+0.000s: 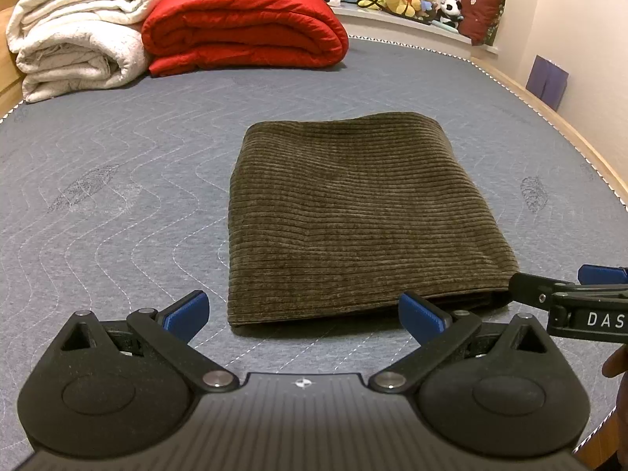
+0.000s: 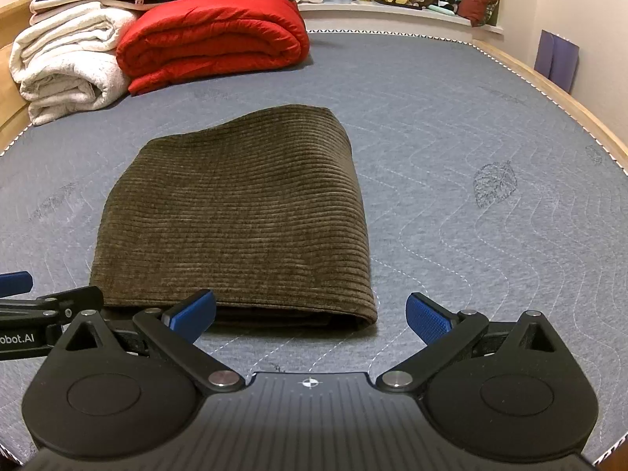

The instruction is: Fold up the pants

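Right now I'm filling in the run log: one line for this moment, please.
pants: folded, flat on mattress | left tool: open, empty | right tool: open, empty | both at near edge

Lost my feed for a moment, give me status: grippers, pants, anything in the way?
Left gripper open, empty. Right gripper open, empty. Pants folded into a compact rectangle, flat on mattress. Nothing around them; red quilt stacked at far end.

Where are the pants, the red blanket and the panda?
pants (image 2: 235, 212), right wrist view, middle of the folded top.
red blanket (image 1: 243, 27), left wrist view, middle of its front folds.
panda (image 1: 451, 10), left wrist view, its body.
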### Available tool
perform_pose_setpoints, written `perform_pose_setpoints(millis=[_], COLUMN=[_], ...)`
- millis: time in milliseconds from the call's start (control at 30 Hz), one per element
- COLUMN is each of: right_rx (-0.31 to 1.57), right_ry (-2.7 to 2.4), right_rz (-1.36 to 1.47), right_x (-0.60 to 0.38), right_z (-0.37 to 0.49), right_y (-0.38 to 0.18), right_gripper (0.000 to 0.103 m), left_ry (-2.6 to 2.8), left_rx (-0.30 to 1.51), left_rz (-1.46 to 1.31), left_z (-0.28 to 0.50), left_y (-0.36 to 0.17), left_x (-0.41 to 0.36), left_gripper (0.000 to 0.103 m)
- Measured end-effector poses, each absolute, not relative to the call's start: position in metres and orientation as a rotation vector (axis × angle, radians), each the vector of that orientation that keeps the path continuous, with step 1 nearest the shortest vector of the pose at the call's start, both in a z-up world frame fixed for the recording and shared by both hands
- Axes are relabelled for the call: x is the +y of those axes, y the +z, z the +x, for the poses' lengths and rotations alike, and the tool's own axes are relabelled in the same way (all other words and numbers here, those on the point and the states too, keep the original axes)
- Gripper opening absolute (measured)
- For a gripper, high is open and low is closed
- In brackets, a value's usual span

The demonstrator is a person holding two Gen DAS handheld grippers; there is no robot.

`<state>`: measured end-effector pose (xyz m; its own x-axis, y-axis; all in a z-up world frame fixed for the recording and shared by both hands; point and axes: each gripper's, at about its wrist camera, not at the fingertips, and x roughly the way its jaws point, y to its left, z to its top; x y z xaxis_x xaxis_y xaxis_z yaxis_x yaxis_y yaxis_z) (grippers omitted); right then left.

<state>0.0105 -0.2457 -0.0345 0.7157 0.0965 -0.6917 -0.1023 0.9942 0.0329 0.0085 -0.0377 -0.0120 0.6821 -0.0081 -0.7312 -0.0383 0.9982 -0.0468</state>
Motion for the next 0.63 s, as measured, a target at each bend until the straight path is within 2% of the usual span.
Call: perform_pose_setpoints(millis=[633], right_rx=[0.767], right_ry=[0.111], right_rz=[-0.007], right_x=[-0.2466], right_z=[0.0104], right_y=[-0.0348], right_gripper=[0.102], left_ry=[-0.003], left_rx=[0.812], left_rz=[-0.048], left_z=[0.0085], left_y=[-0.012], left_x=[-0.0401], left_gripper=[0.103])
